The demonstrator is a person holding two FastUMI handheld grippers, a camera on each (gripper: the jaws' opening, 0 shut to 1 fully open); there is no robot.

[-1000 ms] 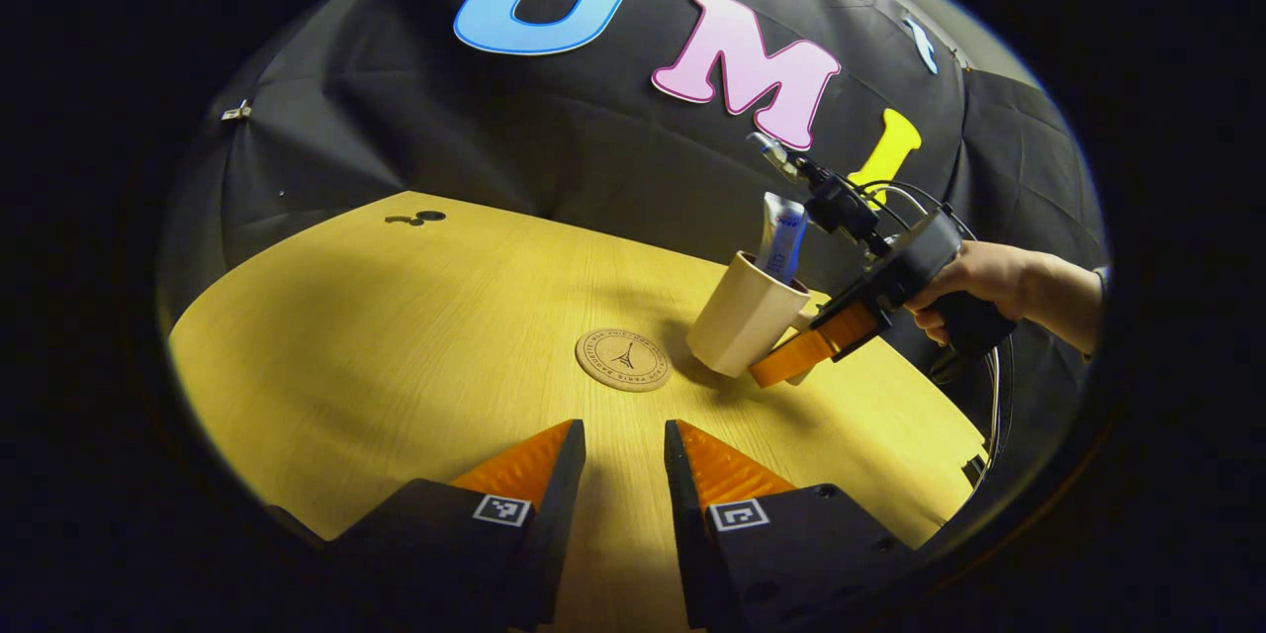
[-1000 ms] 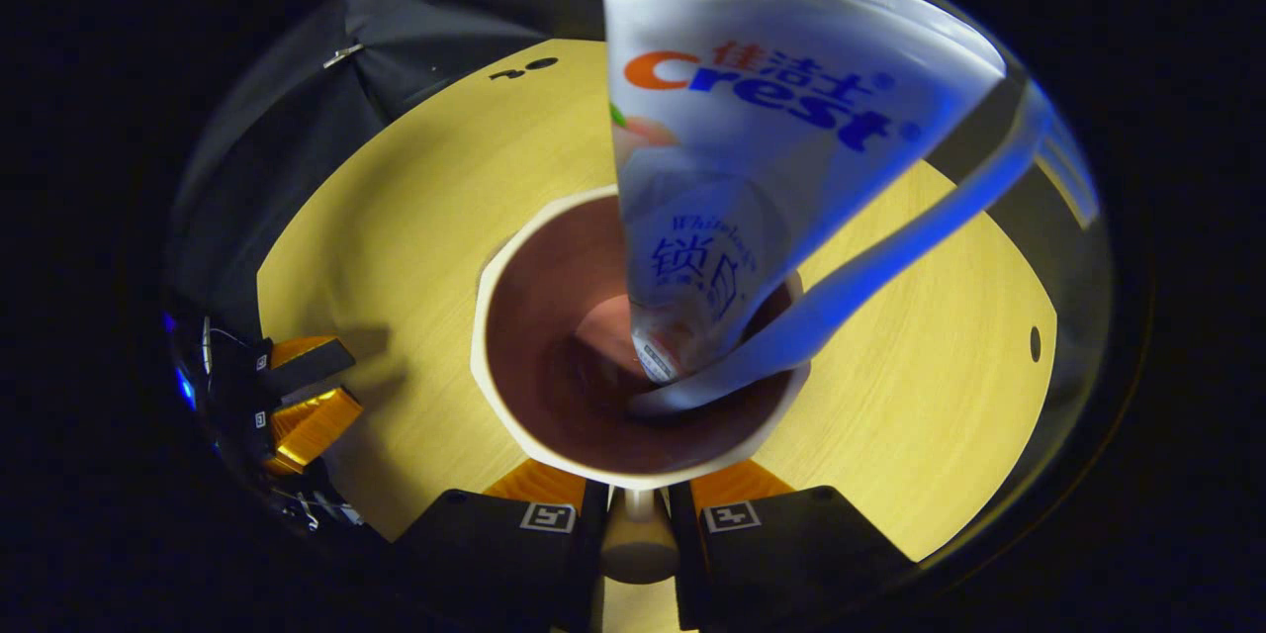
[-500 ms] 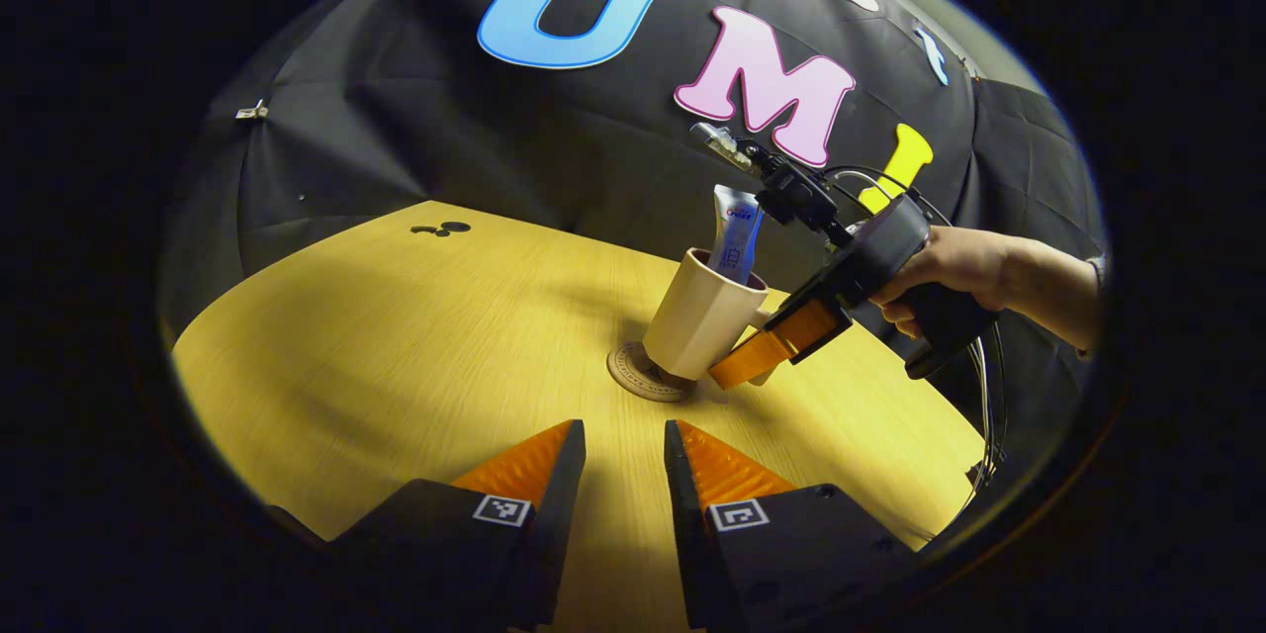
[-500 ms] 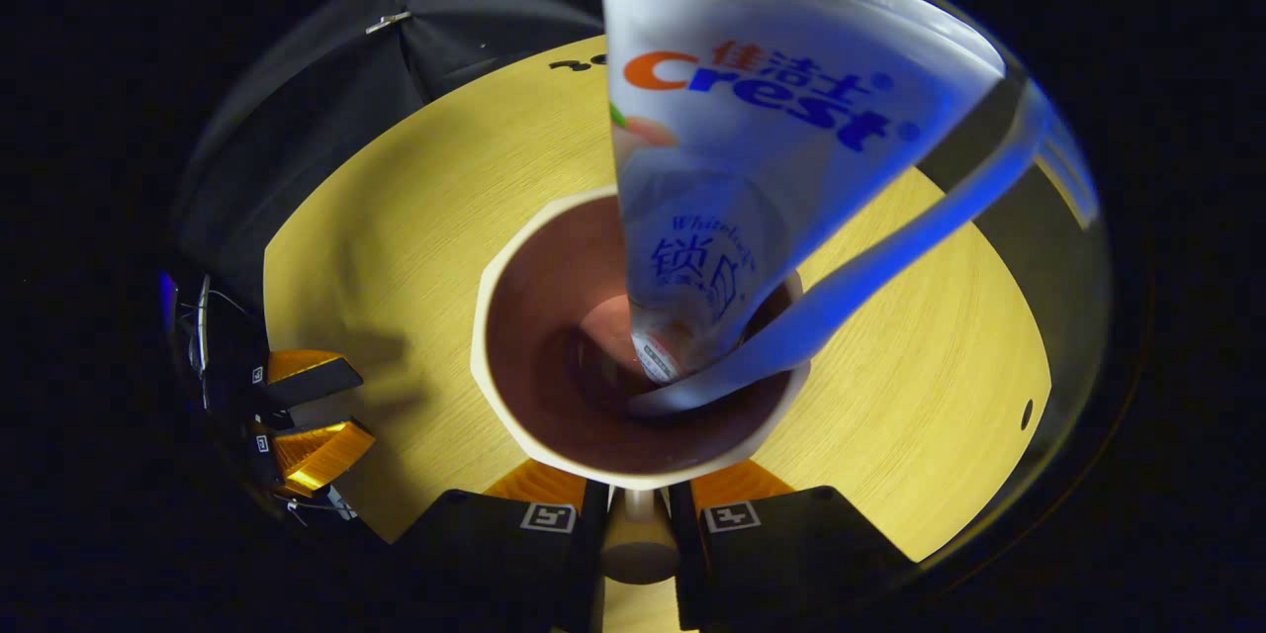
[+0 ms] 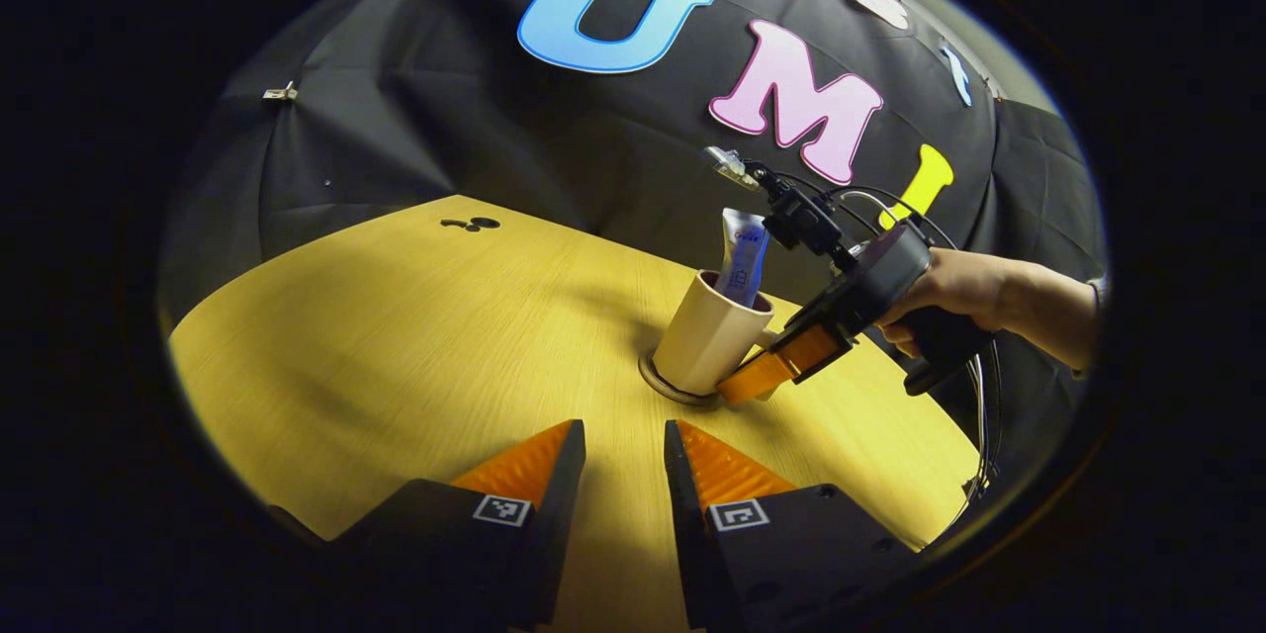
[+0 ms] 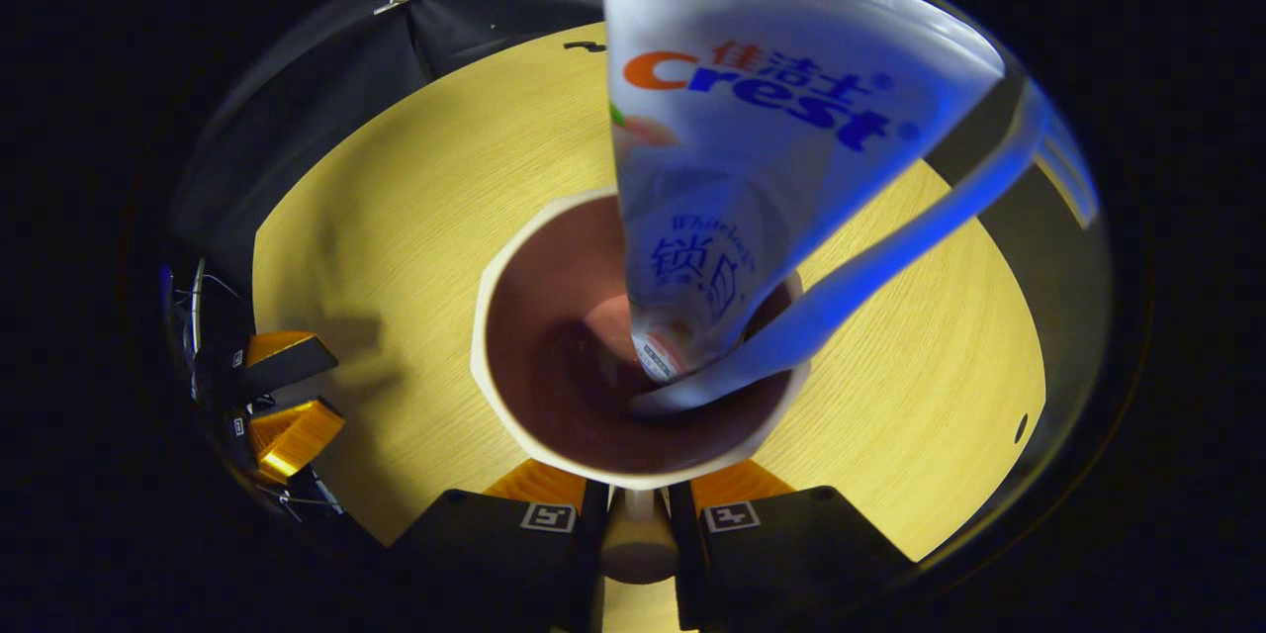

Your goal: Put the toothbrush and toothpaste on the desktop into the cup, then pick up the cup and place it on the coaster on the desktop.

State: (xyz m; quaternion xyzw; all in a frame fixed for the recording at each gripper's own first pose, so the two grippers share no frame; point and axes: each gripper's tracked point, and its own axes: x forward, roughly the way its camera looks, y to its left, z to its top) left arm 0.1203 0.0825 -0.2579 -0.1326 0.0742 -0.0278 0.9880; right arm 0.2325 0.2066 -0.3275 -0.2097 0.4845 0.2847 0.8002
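A beige cup stands over the round wooden coaster, covering most of it; it leans slightly. A toothpaste tube sticks up out of it. My right gripper, held by a hand, is shut on the cup's handle. In the right gripper view the cup's rim is just ahead, with the toothpaste tube and a blue toothbrush leaning inside. The handle sits between the right gripper fingers. My left gripper hovers open in front of the cup, holding nothing.
The yellow wooden table stretches left and ahead, with small dark marks near its far edge. Cables hang off the right gripper at the table's right edge. The left gripper shows far left in the right gripper view.
The right gripper carried the cup leftward from beside the coaster and lowered it over the coaster. The left gripper stayed almost still.
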